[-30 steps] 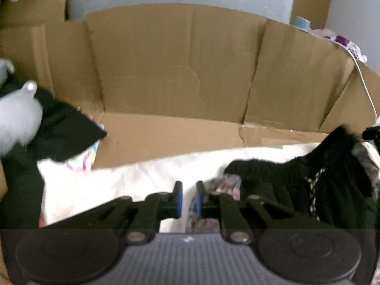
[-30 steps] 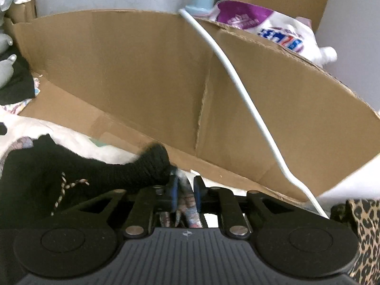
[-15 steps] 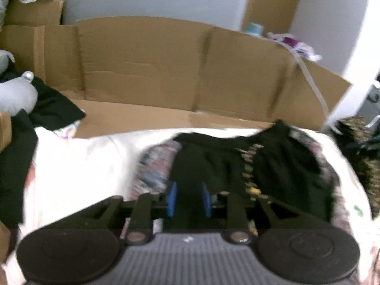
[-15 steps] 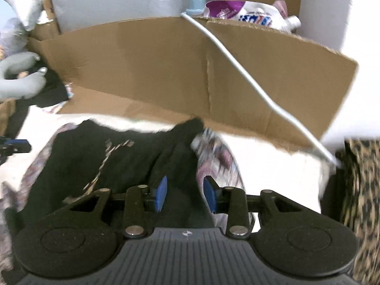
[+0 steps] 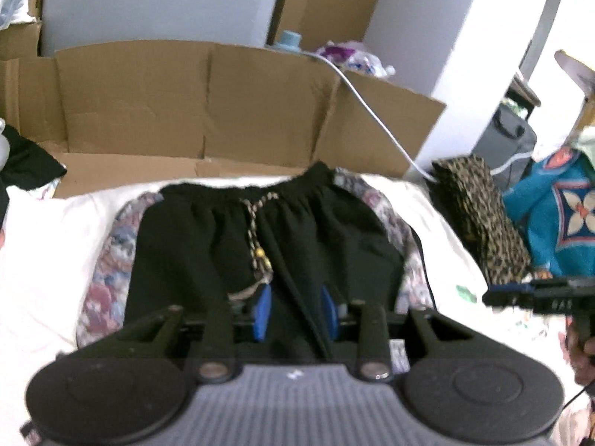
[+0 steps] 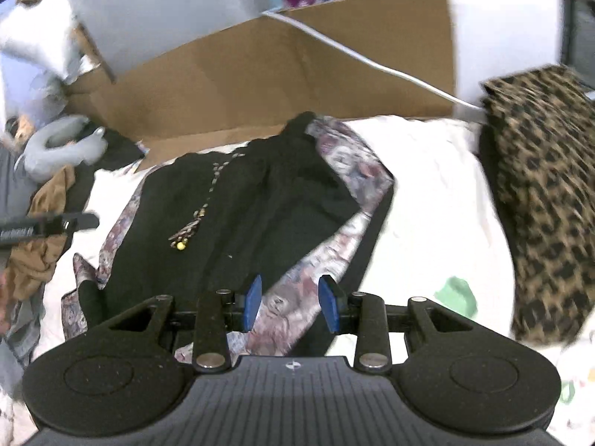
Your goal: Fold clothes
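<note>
White sheet [image 5: 44, 260]: one black shorts [image 5: 260, 245], two cardboard boxes [image 5: 186, 104].

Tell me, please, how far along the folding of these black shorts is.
Done: the black shorts lie spread flat on the white sheet, waistband away. In hand: nothing; the left hand-held gripper is opening above them, the right hand-held gripper open. Left: every fold.

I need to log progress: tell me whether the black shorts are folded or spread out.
Spread out. The black shorts lie flat on the white sheet, waistband and drawstring fully showing, with no fold across them.
</note>
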